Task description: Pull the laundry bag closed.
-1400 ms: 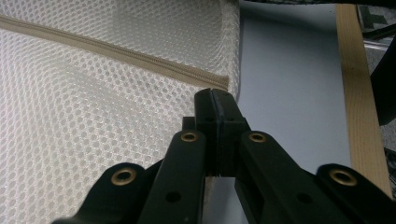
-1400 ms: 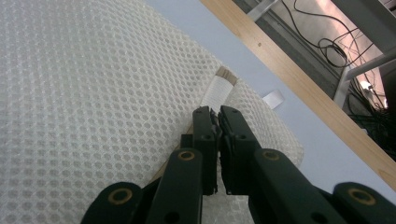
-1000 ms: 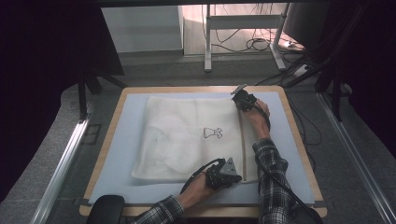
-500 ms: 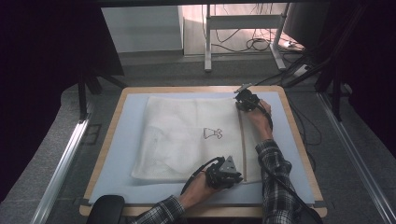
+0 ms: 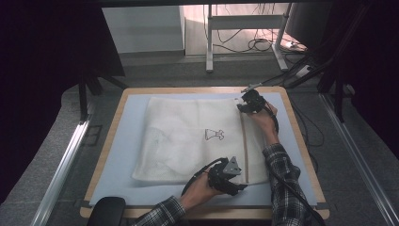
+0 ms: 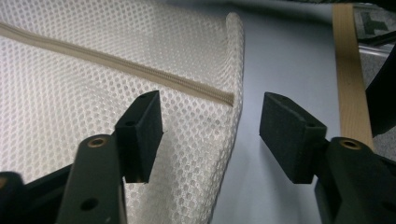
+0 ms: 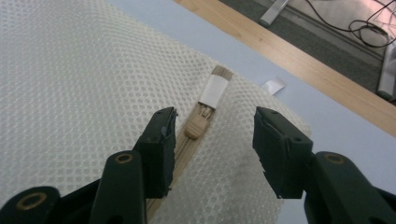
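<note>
The right gripper (image 7: 211, 140) hangs over the far right corner of a white mesh laundry bag (image 5: 193, 139), its jaws spread wide with nothing between them; in the right gripper view the tan zipper pull (image 7: 194, 126) sits in the gap, nearer the left jaw, and no pad touches it. Just past the pull the tan zipper (image 7: 184, 151) ends under a small white tab (image 7: 212, 89), and a small white label (image 7: 273, 85) pokes out from the bag's edge onto the blue mat (image 7: 327, 119). In the high view this gripper (image 5: 245, 106) is held in the person's right hand (image 5: 263, 117) at the far end of the zipper line. The left gripper (image 6: 210, 135) is also wide open and grips nothing; in the left gripper view its left jaw stands over the mesh and its right jaw over bare mat, so the bag's rounded near corner (image 6: 233, 28) and its edge run between them. The zipper (image 6: 116, 63) stops just short of that edge. In the high view the left gripper (image 5: 235, 186), with a grey three-cornered plate (image 5: 233, 165) on top, sits at the bag's near right corner in the left hand (image 5: 200, 190). The bag lies flat on the mat, which covers a wooden-edged table (image 5: 303, 146), with a small dark printed figure (image 5: 214, 134) near its middle. Plaid sleeves (image 5: 284, 174) come in from the bottom edge.
</note>
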The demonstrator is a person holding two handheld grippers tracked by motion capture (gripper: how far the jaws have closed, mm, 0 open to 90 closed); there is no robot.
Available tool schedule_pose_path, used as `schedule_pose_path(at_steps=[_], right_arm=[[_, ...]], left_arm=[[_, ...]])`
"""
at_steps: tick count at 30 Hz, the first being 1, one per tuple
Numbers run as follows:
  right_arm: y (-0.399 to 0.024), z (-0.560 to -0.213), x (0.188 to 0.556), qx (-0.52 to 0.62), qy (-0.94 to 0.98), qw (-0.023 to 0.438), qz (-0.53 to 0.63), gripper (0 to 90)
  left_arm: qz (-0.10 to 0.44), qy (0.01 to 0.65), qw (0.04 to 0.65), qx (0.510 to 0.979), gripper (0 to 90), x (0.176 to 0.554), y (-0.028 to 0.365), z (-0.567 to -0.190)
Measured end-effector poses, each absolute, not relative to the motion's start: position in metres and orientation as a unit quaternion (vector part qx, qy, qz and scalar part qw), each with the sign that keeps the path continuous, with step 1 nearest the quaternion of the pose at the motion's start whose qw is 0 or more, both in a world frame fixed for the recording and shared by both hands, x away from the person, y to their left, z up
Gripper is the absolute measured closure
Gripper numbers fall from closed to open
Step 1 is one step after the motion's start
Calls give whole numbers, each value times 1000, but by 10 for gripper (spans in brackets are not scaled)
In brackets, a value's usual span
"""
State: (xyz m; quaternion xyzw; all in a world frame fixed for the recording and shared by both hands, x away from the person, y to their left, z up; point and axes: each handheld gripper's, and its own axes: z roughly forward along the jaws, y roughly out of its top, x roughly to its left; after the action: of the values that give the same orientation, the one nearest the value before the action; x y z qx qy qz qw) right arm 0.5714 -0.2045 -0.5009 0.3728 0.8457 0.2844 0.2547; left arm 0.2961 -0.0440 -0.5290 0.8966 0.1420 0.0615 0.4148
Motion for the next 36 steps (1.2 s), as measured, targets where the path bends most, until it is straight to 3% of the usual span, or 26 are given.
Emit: schedule_pose_path(at_steps=[8,21,29,36], right_arm=[[-206,-504,567,381,848,222,293,386],[-207,-503,556,402,842,187,308,183],[-208,-499,548,405,838,171,322,77],[-209,-499,543,412,836,161,325,38]], left_arm=[[51,141,419,896,212,295,-44,-527],[41,141,398,906,71,288,-40,-527],[41,130,404,905,38,287,-30,-523],[39,120,422,898,23,287,-23,-520]])
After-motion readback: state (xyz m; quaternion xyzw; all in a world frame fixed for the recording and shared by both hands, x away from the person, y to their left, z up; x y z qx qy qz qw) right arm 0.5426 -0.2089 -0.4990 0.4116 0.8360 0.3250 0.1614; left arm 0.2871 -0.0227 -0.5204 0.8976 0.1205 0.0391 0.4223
